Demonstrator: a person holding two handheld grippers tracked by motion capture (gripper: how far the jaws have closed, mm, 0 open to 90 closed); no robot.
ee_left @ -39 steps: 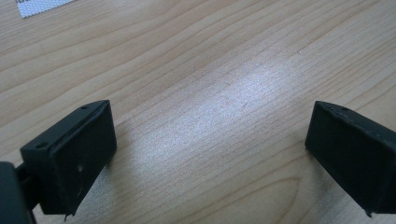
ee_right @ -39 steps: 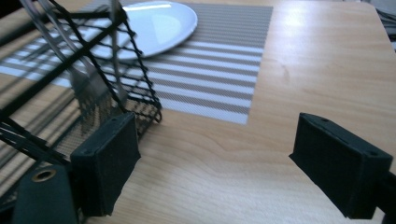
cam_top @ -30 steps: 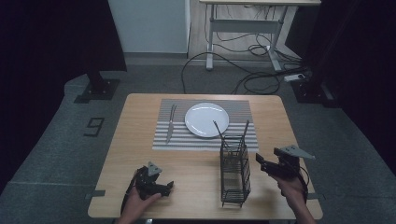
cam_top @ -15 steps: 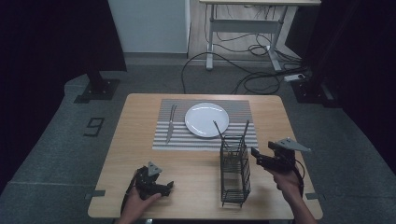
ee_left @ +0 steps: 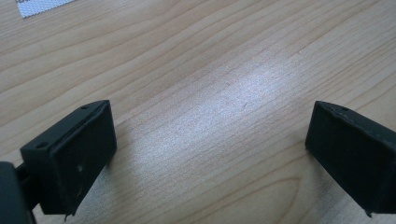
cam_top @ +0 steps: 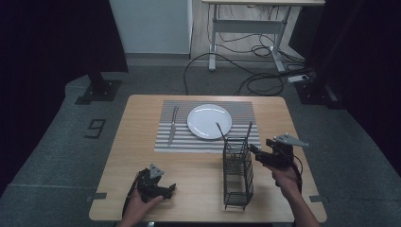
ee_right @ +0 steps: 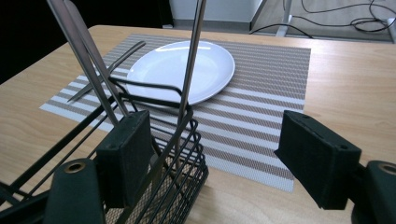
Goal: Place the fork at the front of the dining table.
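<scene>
A black wire cutlery basket stands on the table's front right, with thin metal utensil handles sticking up out of it. My right gripper hangs open just to its right, pointing at its upper rim. In the right gripper view the basket sits at the lower left, the left jaw is beside its rim, and one handle rises between the jaws. My left gripper rests open near the front left edge; between its jaws lies bare wood.
A striped placemat lies at the table's middle back, carrying a white plate and a fork to the plate's left. The plate and fork lie beyond the basket. Cables run on the floor behind the wooden table.
My right gripper has moved left and slightly forward, closing in on the basket's upper right side. The left gripper has stayed put.
</scene>
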